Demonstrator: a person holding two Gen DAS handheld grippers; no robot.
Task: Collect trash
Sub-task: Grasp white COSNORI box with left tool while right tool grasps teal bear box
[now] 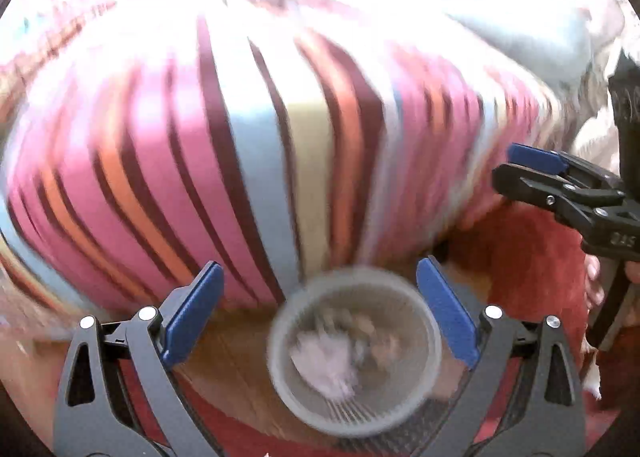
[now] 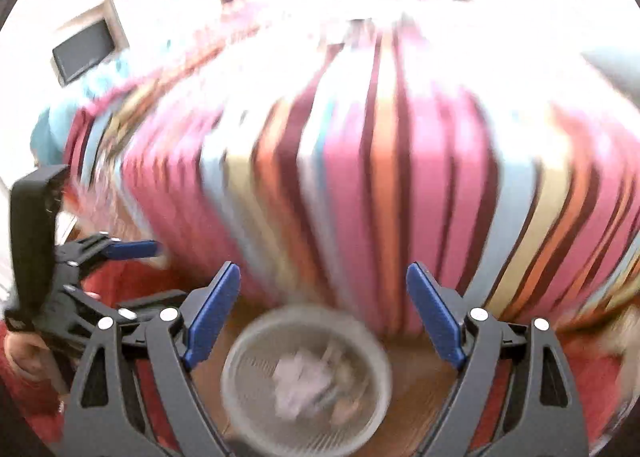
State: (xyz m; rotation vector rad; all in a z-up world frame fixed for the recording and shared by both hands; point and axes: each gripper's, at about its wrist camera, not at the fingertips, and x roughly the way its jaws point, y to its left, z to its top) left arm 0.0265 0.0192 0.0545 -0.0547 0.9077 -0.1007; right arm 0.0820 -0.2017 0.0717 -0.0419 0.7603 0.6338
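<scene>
Left wrist view: wastebasket of crumpled paper directly below both hand-held grippers, left and right, each spread open, empty.

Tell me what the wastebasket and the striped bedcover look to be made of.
Wastebasket: apparently grey wire or plastic mesh, since fine ribs and see-through walls show; blur leaves it open. Striped bedcover: woven fabric, matte, draping softly over the bed's edge.

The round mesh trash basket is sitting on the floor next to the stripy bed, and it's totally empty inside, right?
Not quite. The mesh trash basket does sit on the wooden floor beside the striped bedspread, but it is not empty: crumpled pale paper and other scraps lie inside. The right wrist view shows this, and the left wrist view shows the same basket with trash in it.
</scene>
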